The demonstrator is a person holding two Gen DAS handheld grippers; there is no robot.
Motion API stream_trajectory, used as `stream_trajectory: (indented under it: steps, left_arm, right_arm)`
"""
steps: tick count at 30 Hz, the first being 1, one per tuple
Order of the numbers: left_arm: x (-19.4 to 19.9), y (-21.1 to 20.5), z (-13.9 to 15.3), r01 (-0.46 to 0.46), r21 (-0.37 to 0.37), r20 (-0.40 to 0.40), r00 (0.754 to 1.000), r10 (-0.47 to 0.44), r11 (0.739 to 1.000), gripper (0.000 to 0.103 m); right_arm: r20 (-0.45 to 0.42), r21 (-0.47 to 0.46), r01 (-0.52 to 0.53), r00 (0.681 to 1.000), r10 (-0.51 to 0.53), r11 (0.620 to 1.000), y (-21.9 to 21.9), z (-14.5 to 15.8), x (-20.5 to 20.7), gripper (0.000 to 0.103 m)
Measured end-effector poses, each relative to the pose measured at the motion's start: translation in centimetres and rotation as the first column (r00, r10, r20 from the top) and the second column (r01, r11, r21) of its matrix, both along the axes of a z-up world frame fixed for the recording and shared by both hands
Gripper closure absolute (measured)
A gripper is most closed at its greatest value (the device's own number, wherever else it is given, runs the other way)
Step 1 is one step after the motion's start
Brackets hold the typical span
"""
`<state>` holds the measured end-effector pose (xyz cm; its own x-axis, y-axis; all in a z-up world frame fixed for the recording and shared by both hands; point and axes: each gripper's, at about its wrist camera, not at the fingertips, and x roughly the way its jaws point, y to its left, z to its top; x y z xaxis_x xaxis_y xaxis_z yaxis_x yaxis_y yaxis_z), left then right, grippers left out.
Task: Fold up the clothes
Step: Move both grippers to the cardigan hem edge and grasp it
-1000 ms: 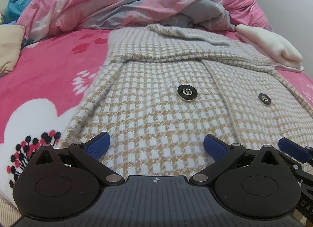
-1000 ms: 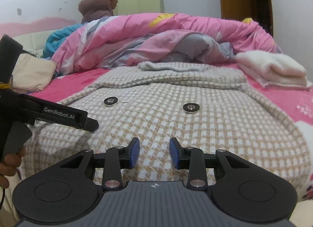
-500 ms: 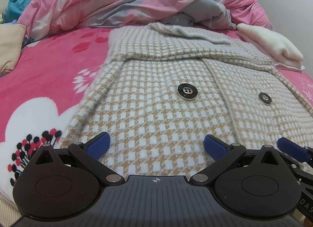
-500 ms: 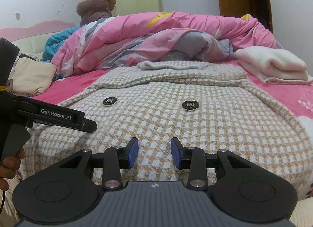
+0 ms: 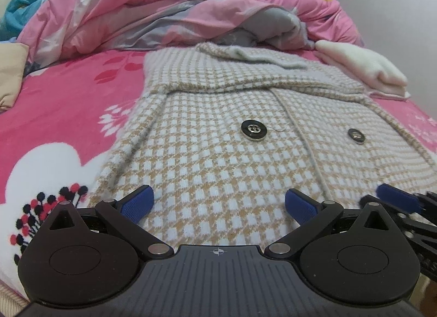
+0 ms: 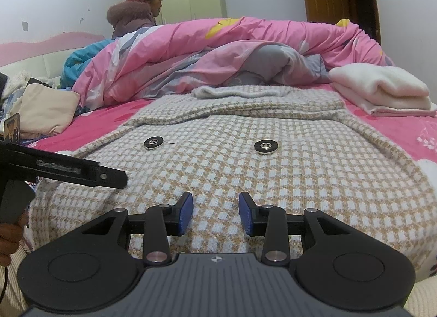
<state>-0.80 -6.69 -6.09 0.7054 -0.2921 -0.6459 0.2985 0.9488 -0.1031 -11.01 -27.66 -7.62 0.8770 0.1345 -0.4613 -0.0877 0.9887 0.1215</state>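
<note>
Pink floral bed sheet [image 5: 54, 114] under everything, with my checked knit jacket [image 5: 218, 158] spread flat on it, two black buttons up, just near of the heaped pink duvet [image 6: 218, 52]. My left tongs [image 5: 218, 205] are spread wide, my right tongs [image 6: 215, 213] partly open, both over the near hem gripping nothing.
</note>
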Motion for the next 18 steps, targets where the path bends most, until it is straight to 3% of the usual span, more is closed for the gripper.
stream_trajectory:
  steps: [11,18]
  left_arm:
    - [-3.6,7.0,0.3,0.115,-0.153,0.001,0.993,-0.116,0.981,0.0]
    - [-5.9,9.2,-1.6,0.18,-0.141,-0.082,0.978,-0.193,0.973,0.0]
  right_arm:
    - [-0.003,0.0,0.0,1.0,0.0,1.0,0.1,0.1,0.0,0.063]
    - [-0.005,-0.002,-0.001,1.0,0.001,1.0,0.0,0.0,0.1,0.061]
